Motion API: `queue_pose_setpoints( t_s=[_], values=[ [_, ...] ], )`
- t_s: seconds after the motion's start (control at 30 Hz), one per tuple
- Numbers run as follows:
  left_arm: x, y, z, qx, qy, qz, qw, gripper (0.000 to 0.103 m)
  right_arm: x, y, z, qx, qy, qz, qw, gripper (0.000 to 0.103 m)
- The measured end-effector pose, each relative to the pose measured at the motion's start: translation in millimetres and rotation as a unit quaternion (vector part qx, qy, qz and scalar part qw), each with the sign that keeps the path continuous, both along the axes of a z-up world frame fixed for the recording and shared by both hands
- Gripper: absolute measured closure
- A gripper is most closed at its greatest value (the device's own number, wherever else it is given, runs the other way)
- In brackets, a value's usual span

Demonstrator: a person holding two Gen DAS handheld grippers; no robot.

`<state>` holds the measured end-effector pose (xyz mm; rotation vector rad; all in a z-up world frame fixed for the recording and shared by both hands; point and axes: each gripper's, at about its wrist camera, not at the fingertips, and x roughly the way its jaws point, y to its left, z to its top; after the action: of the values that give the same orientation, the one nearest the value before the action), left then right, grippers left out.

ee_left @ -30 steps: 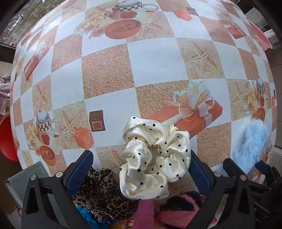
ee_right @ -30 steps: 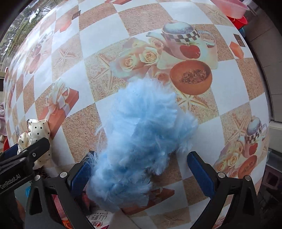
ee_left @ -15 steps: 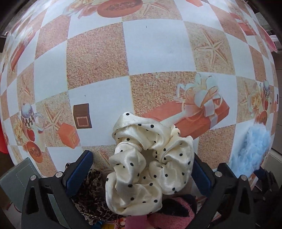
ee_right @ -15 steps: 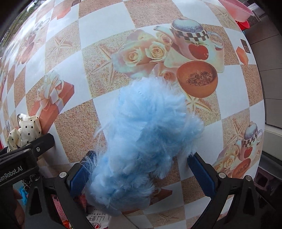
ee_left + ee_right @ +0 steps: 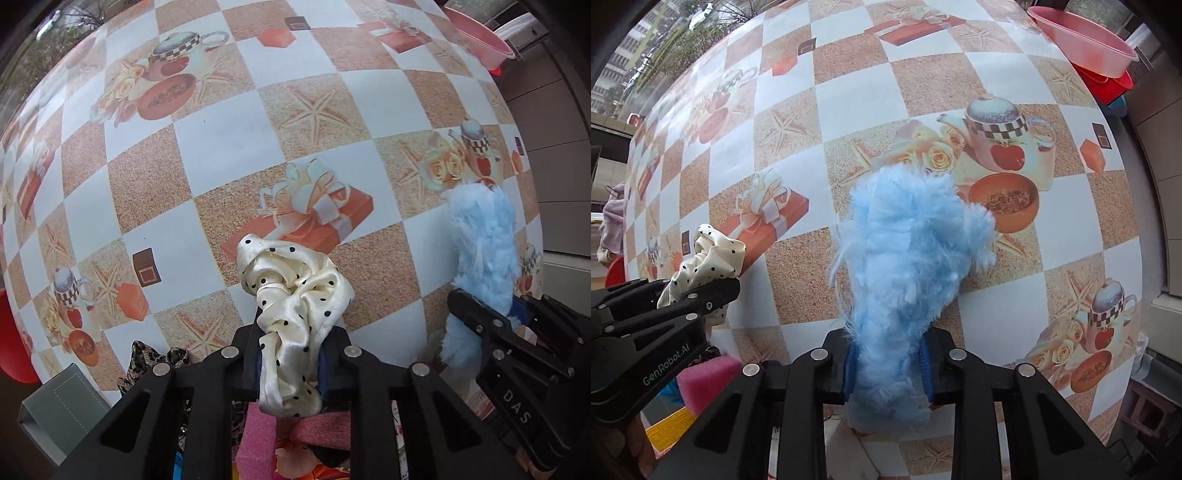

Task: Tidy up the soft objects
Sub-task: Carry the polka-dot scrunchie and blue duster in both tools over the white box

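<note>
Soft objects are what both hands have hold of: a cream satin scrunchie (image 5: 295, 314) with black dots and a fluffy light-blue scrunchie (image 5: 908, 266). The left gripper (image 5: 286, 363) points straight down at the counter (image 5: 229, 136), and its jaws are closing on the cream scrunchie, whose lower folds are squeezed between the blue pads while the rest bulges out in front of them. The right gripper (image 5: 886, 363) points down too, its jaws closing on the blue fluffy one, pinched at its lower end, with the long tuft sticking out ahead over the counter.

The two grippers stand side by side, near each other but apart; each shows at the edge of the other's view.

Covering the counter is a checked oilcloth of white and sandy squares printed with starfish, teapots, roses and ribboned gift boxes. At the near edge, under the left gripper, lie a leopard-print fabric piece (image 5: 155, 360), a pink sponge block (image 5: 255, 439) and a grey box (image 5: 55, 410). A pink plastic basin (image 5: 1082, 37) sits at the far right corner, stacked in a red one (image 5: 1108, 85).
</note>
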<state>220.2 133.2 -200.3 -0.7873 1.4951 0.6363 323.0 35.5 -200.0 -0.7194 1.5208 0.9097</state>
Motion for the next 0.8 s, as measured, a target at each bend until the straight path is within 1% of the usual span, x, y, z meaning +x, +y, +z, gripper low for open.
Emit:
queue_pose_setpoints(
  t_s=[0.17, 0.3, 0.43, 0.47, 0.57, 0.63, 0.8],
  values=[
    [0.5, -22.3, 37.9, 0.018, -0.033, -0.028, 0.9989, 0.08, 6.8, -24.4, 23.6, 0.015, 0.004, -0.029, 0.999, 0.074],
    [-4.0, -45.3, 64.0, 0.022, -0.055, -0.046, 0.9972, 0.08, 11.5, -48.4, 38.4, 0.019, 0.011, -0.05, 0.998, 0.074],
    [-17.3, -73.1, 82.6, 0.02, -0.075, -0.065, 0.9948, 0.08, 9.6, -77.5, 50.1, 0.019, 0.01, -0.063, 0.998, 0.074],
    [-29.5, -82.8, 82.7, 0.02, -0.08, -0.071, 0.9941, 0.08, 8.4, -81.4, 50.0, 0.019, 0.012, -0.066, 0.998, 0.074],
    [-38.6, -113.8, 98.1, 0.019, -0.092, -0.087, 0.9918, 0.08, -2.5, -97.4, 52.7, 0.018, 0.009, -0.073, 0.997, 0.074],
    [-44.2, -128.9, 99.0, 0.015, -0.097, -0.097, 0.9904, 0.08, -13.5, -110.3, 59.5, 0.016, 0.009, -0.072, 0.997, 0.074],
    [-72.5, -164.5, 108.9, 0.003, -0.106, -0.13, 0.9858, 0.08, -45.1, -134.5, 62.0, 0.006, 0.01, -0.062, 0.998, 0.074]
  ],
)
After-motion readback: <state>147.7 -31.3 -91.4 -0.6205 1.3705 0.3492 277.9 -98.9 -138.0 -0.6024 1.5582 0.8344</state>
